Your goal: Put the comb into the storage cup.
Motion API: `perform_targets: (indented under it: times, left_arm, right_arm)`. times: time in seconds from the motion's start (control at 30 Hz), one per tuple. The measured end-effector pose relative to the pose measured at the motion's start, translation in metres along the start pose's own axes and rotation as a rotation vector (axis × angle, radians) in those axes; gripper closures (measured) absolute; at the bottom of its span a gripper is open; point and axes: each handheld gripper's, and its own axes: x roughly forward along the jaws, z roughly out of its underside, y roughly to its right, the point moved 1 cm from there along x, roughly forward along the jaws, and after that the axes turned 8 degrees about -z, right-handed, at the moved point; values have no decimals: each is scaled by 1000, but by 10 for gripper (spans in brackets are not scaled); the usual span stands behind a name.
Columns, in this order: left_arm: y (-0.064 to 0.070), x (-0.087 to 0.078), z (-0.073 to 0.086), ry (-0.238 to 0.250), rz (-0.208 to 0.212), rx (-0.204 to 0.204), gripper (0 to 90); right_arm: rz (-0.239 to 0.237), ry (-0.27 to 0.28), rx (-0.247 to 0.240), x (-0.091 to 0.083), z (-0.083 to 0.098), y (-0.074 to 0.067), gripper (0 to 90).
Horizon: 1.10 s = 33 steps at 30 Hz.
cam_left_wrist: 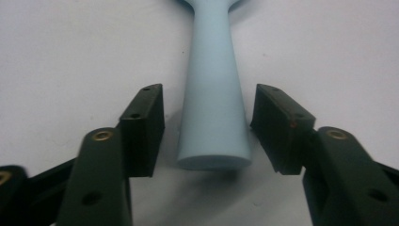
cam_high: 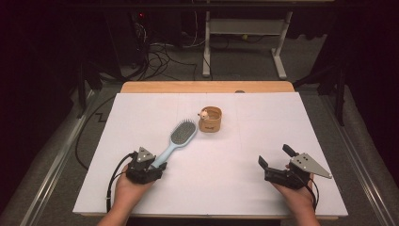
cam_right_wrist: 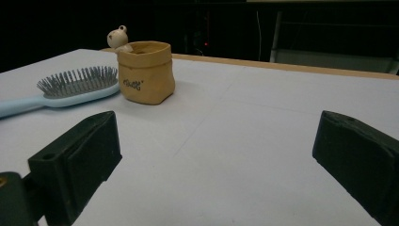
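A light blue hairbrush (cam_high: 182, 133) lies bristles-up on the white table (cam_high: 263, 122), its handle pointing toward the near left. My left gripper (cam_high: 156, 165) sits at the handle's end. In the left gripper view the handle (cam_left_wrist: 214, 94) lies between the jaws of the left gripper (cam_left_wrist: 207, 113). There is a clear gap at the left pad, and the right pad is close beside the handle. My right gripper (cam_high: 275, 156) rests at the near right, wide open with nothing between its jaws. The right gripper (cam_right_wrist: 216, 141) faces the hairbrush (cam_right_wrist: 75, 87).
A small tan pouch-shaped pot (cam_high: 210, 120) with a little figure on its rim stands just right of the brush head. The pot (cam_right_wrist: 145, 73) is upright. A wooden table edge (cam_high: 207, 87) runs along the far side, with desk legs and cables on the floor beyond.
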Motion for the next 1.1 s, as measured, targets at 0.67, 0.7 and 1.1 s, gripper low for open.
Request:
perform_targets:
  times: [0.67, 0.7, 1.1]
  left_arm:
    - [-5, -35, 34, -13, -3, 4, 609]
    - [-5, -35, 34, -13, -3, 4, 609]
    - [-6, -42, 44, -6, 14, -16, 557]
  right_arm:
    - [-4, 6, 3, 0, 0, 0, 21]
    - [-4, 6, 2, 0, 0, 0, 21]
    - [-1, 6, 3, -1, -1, 0, 21]
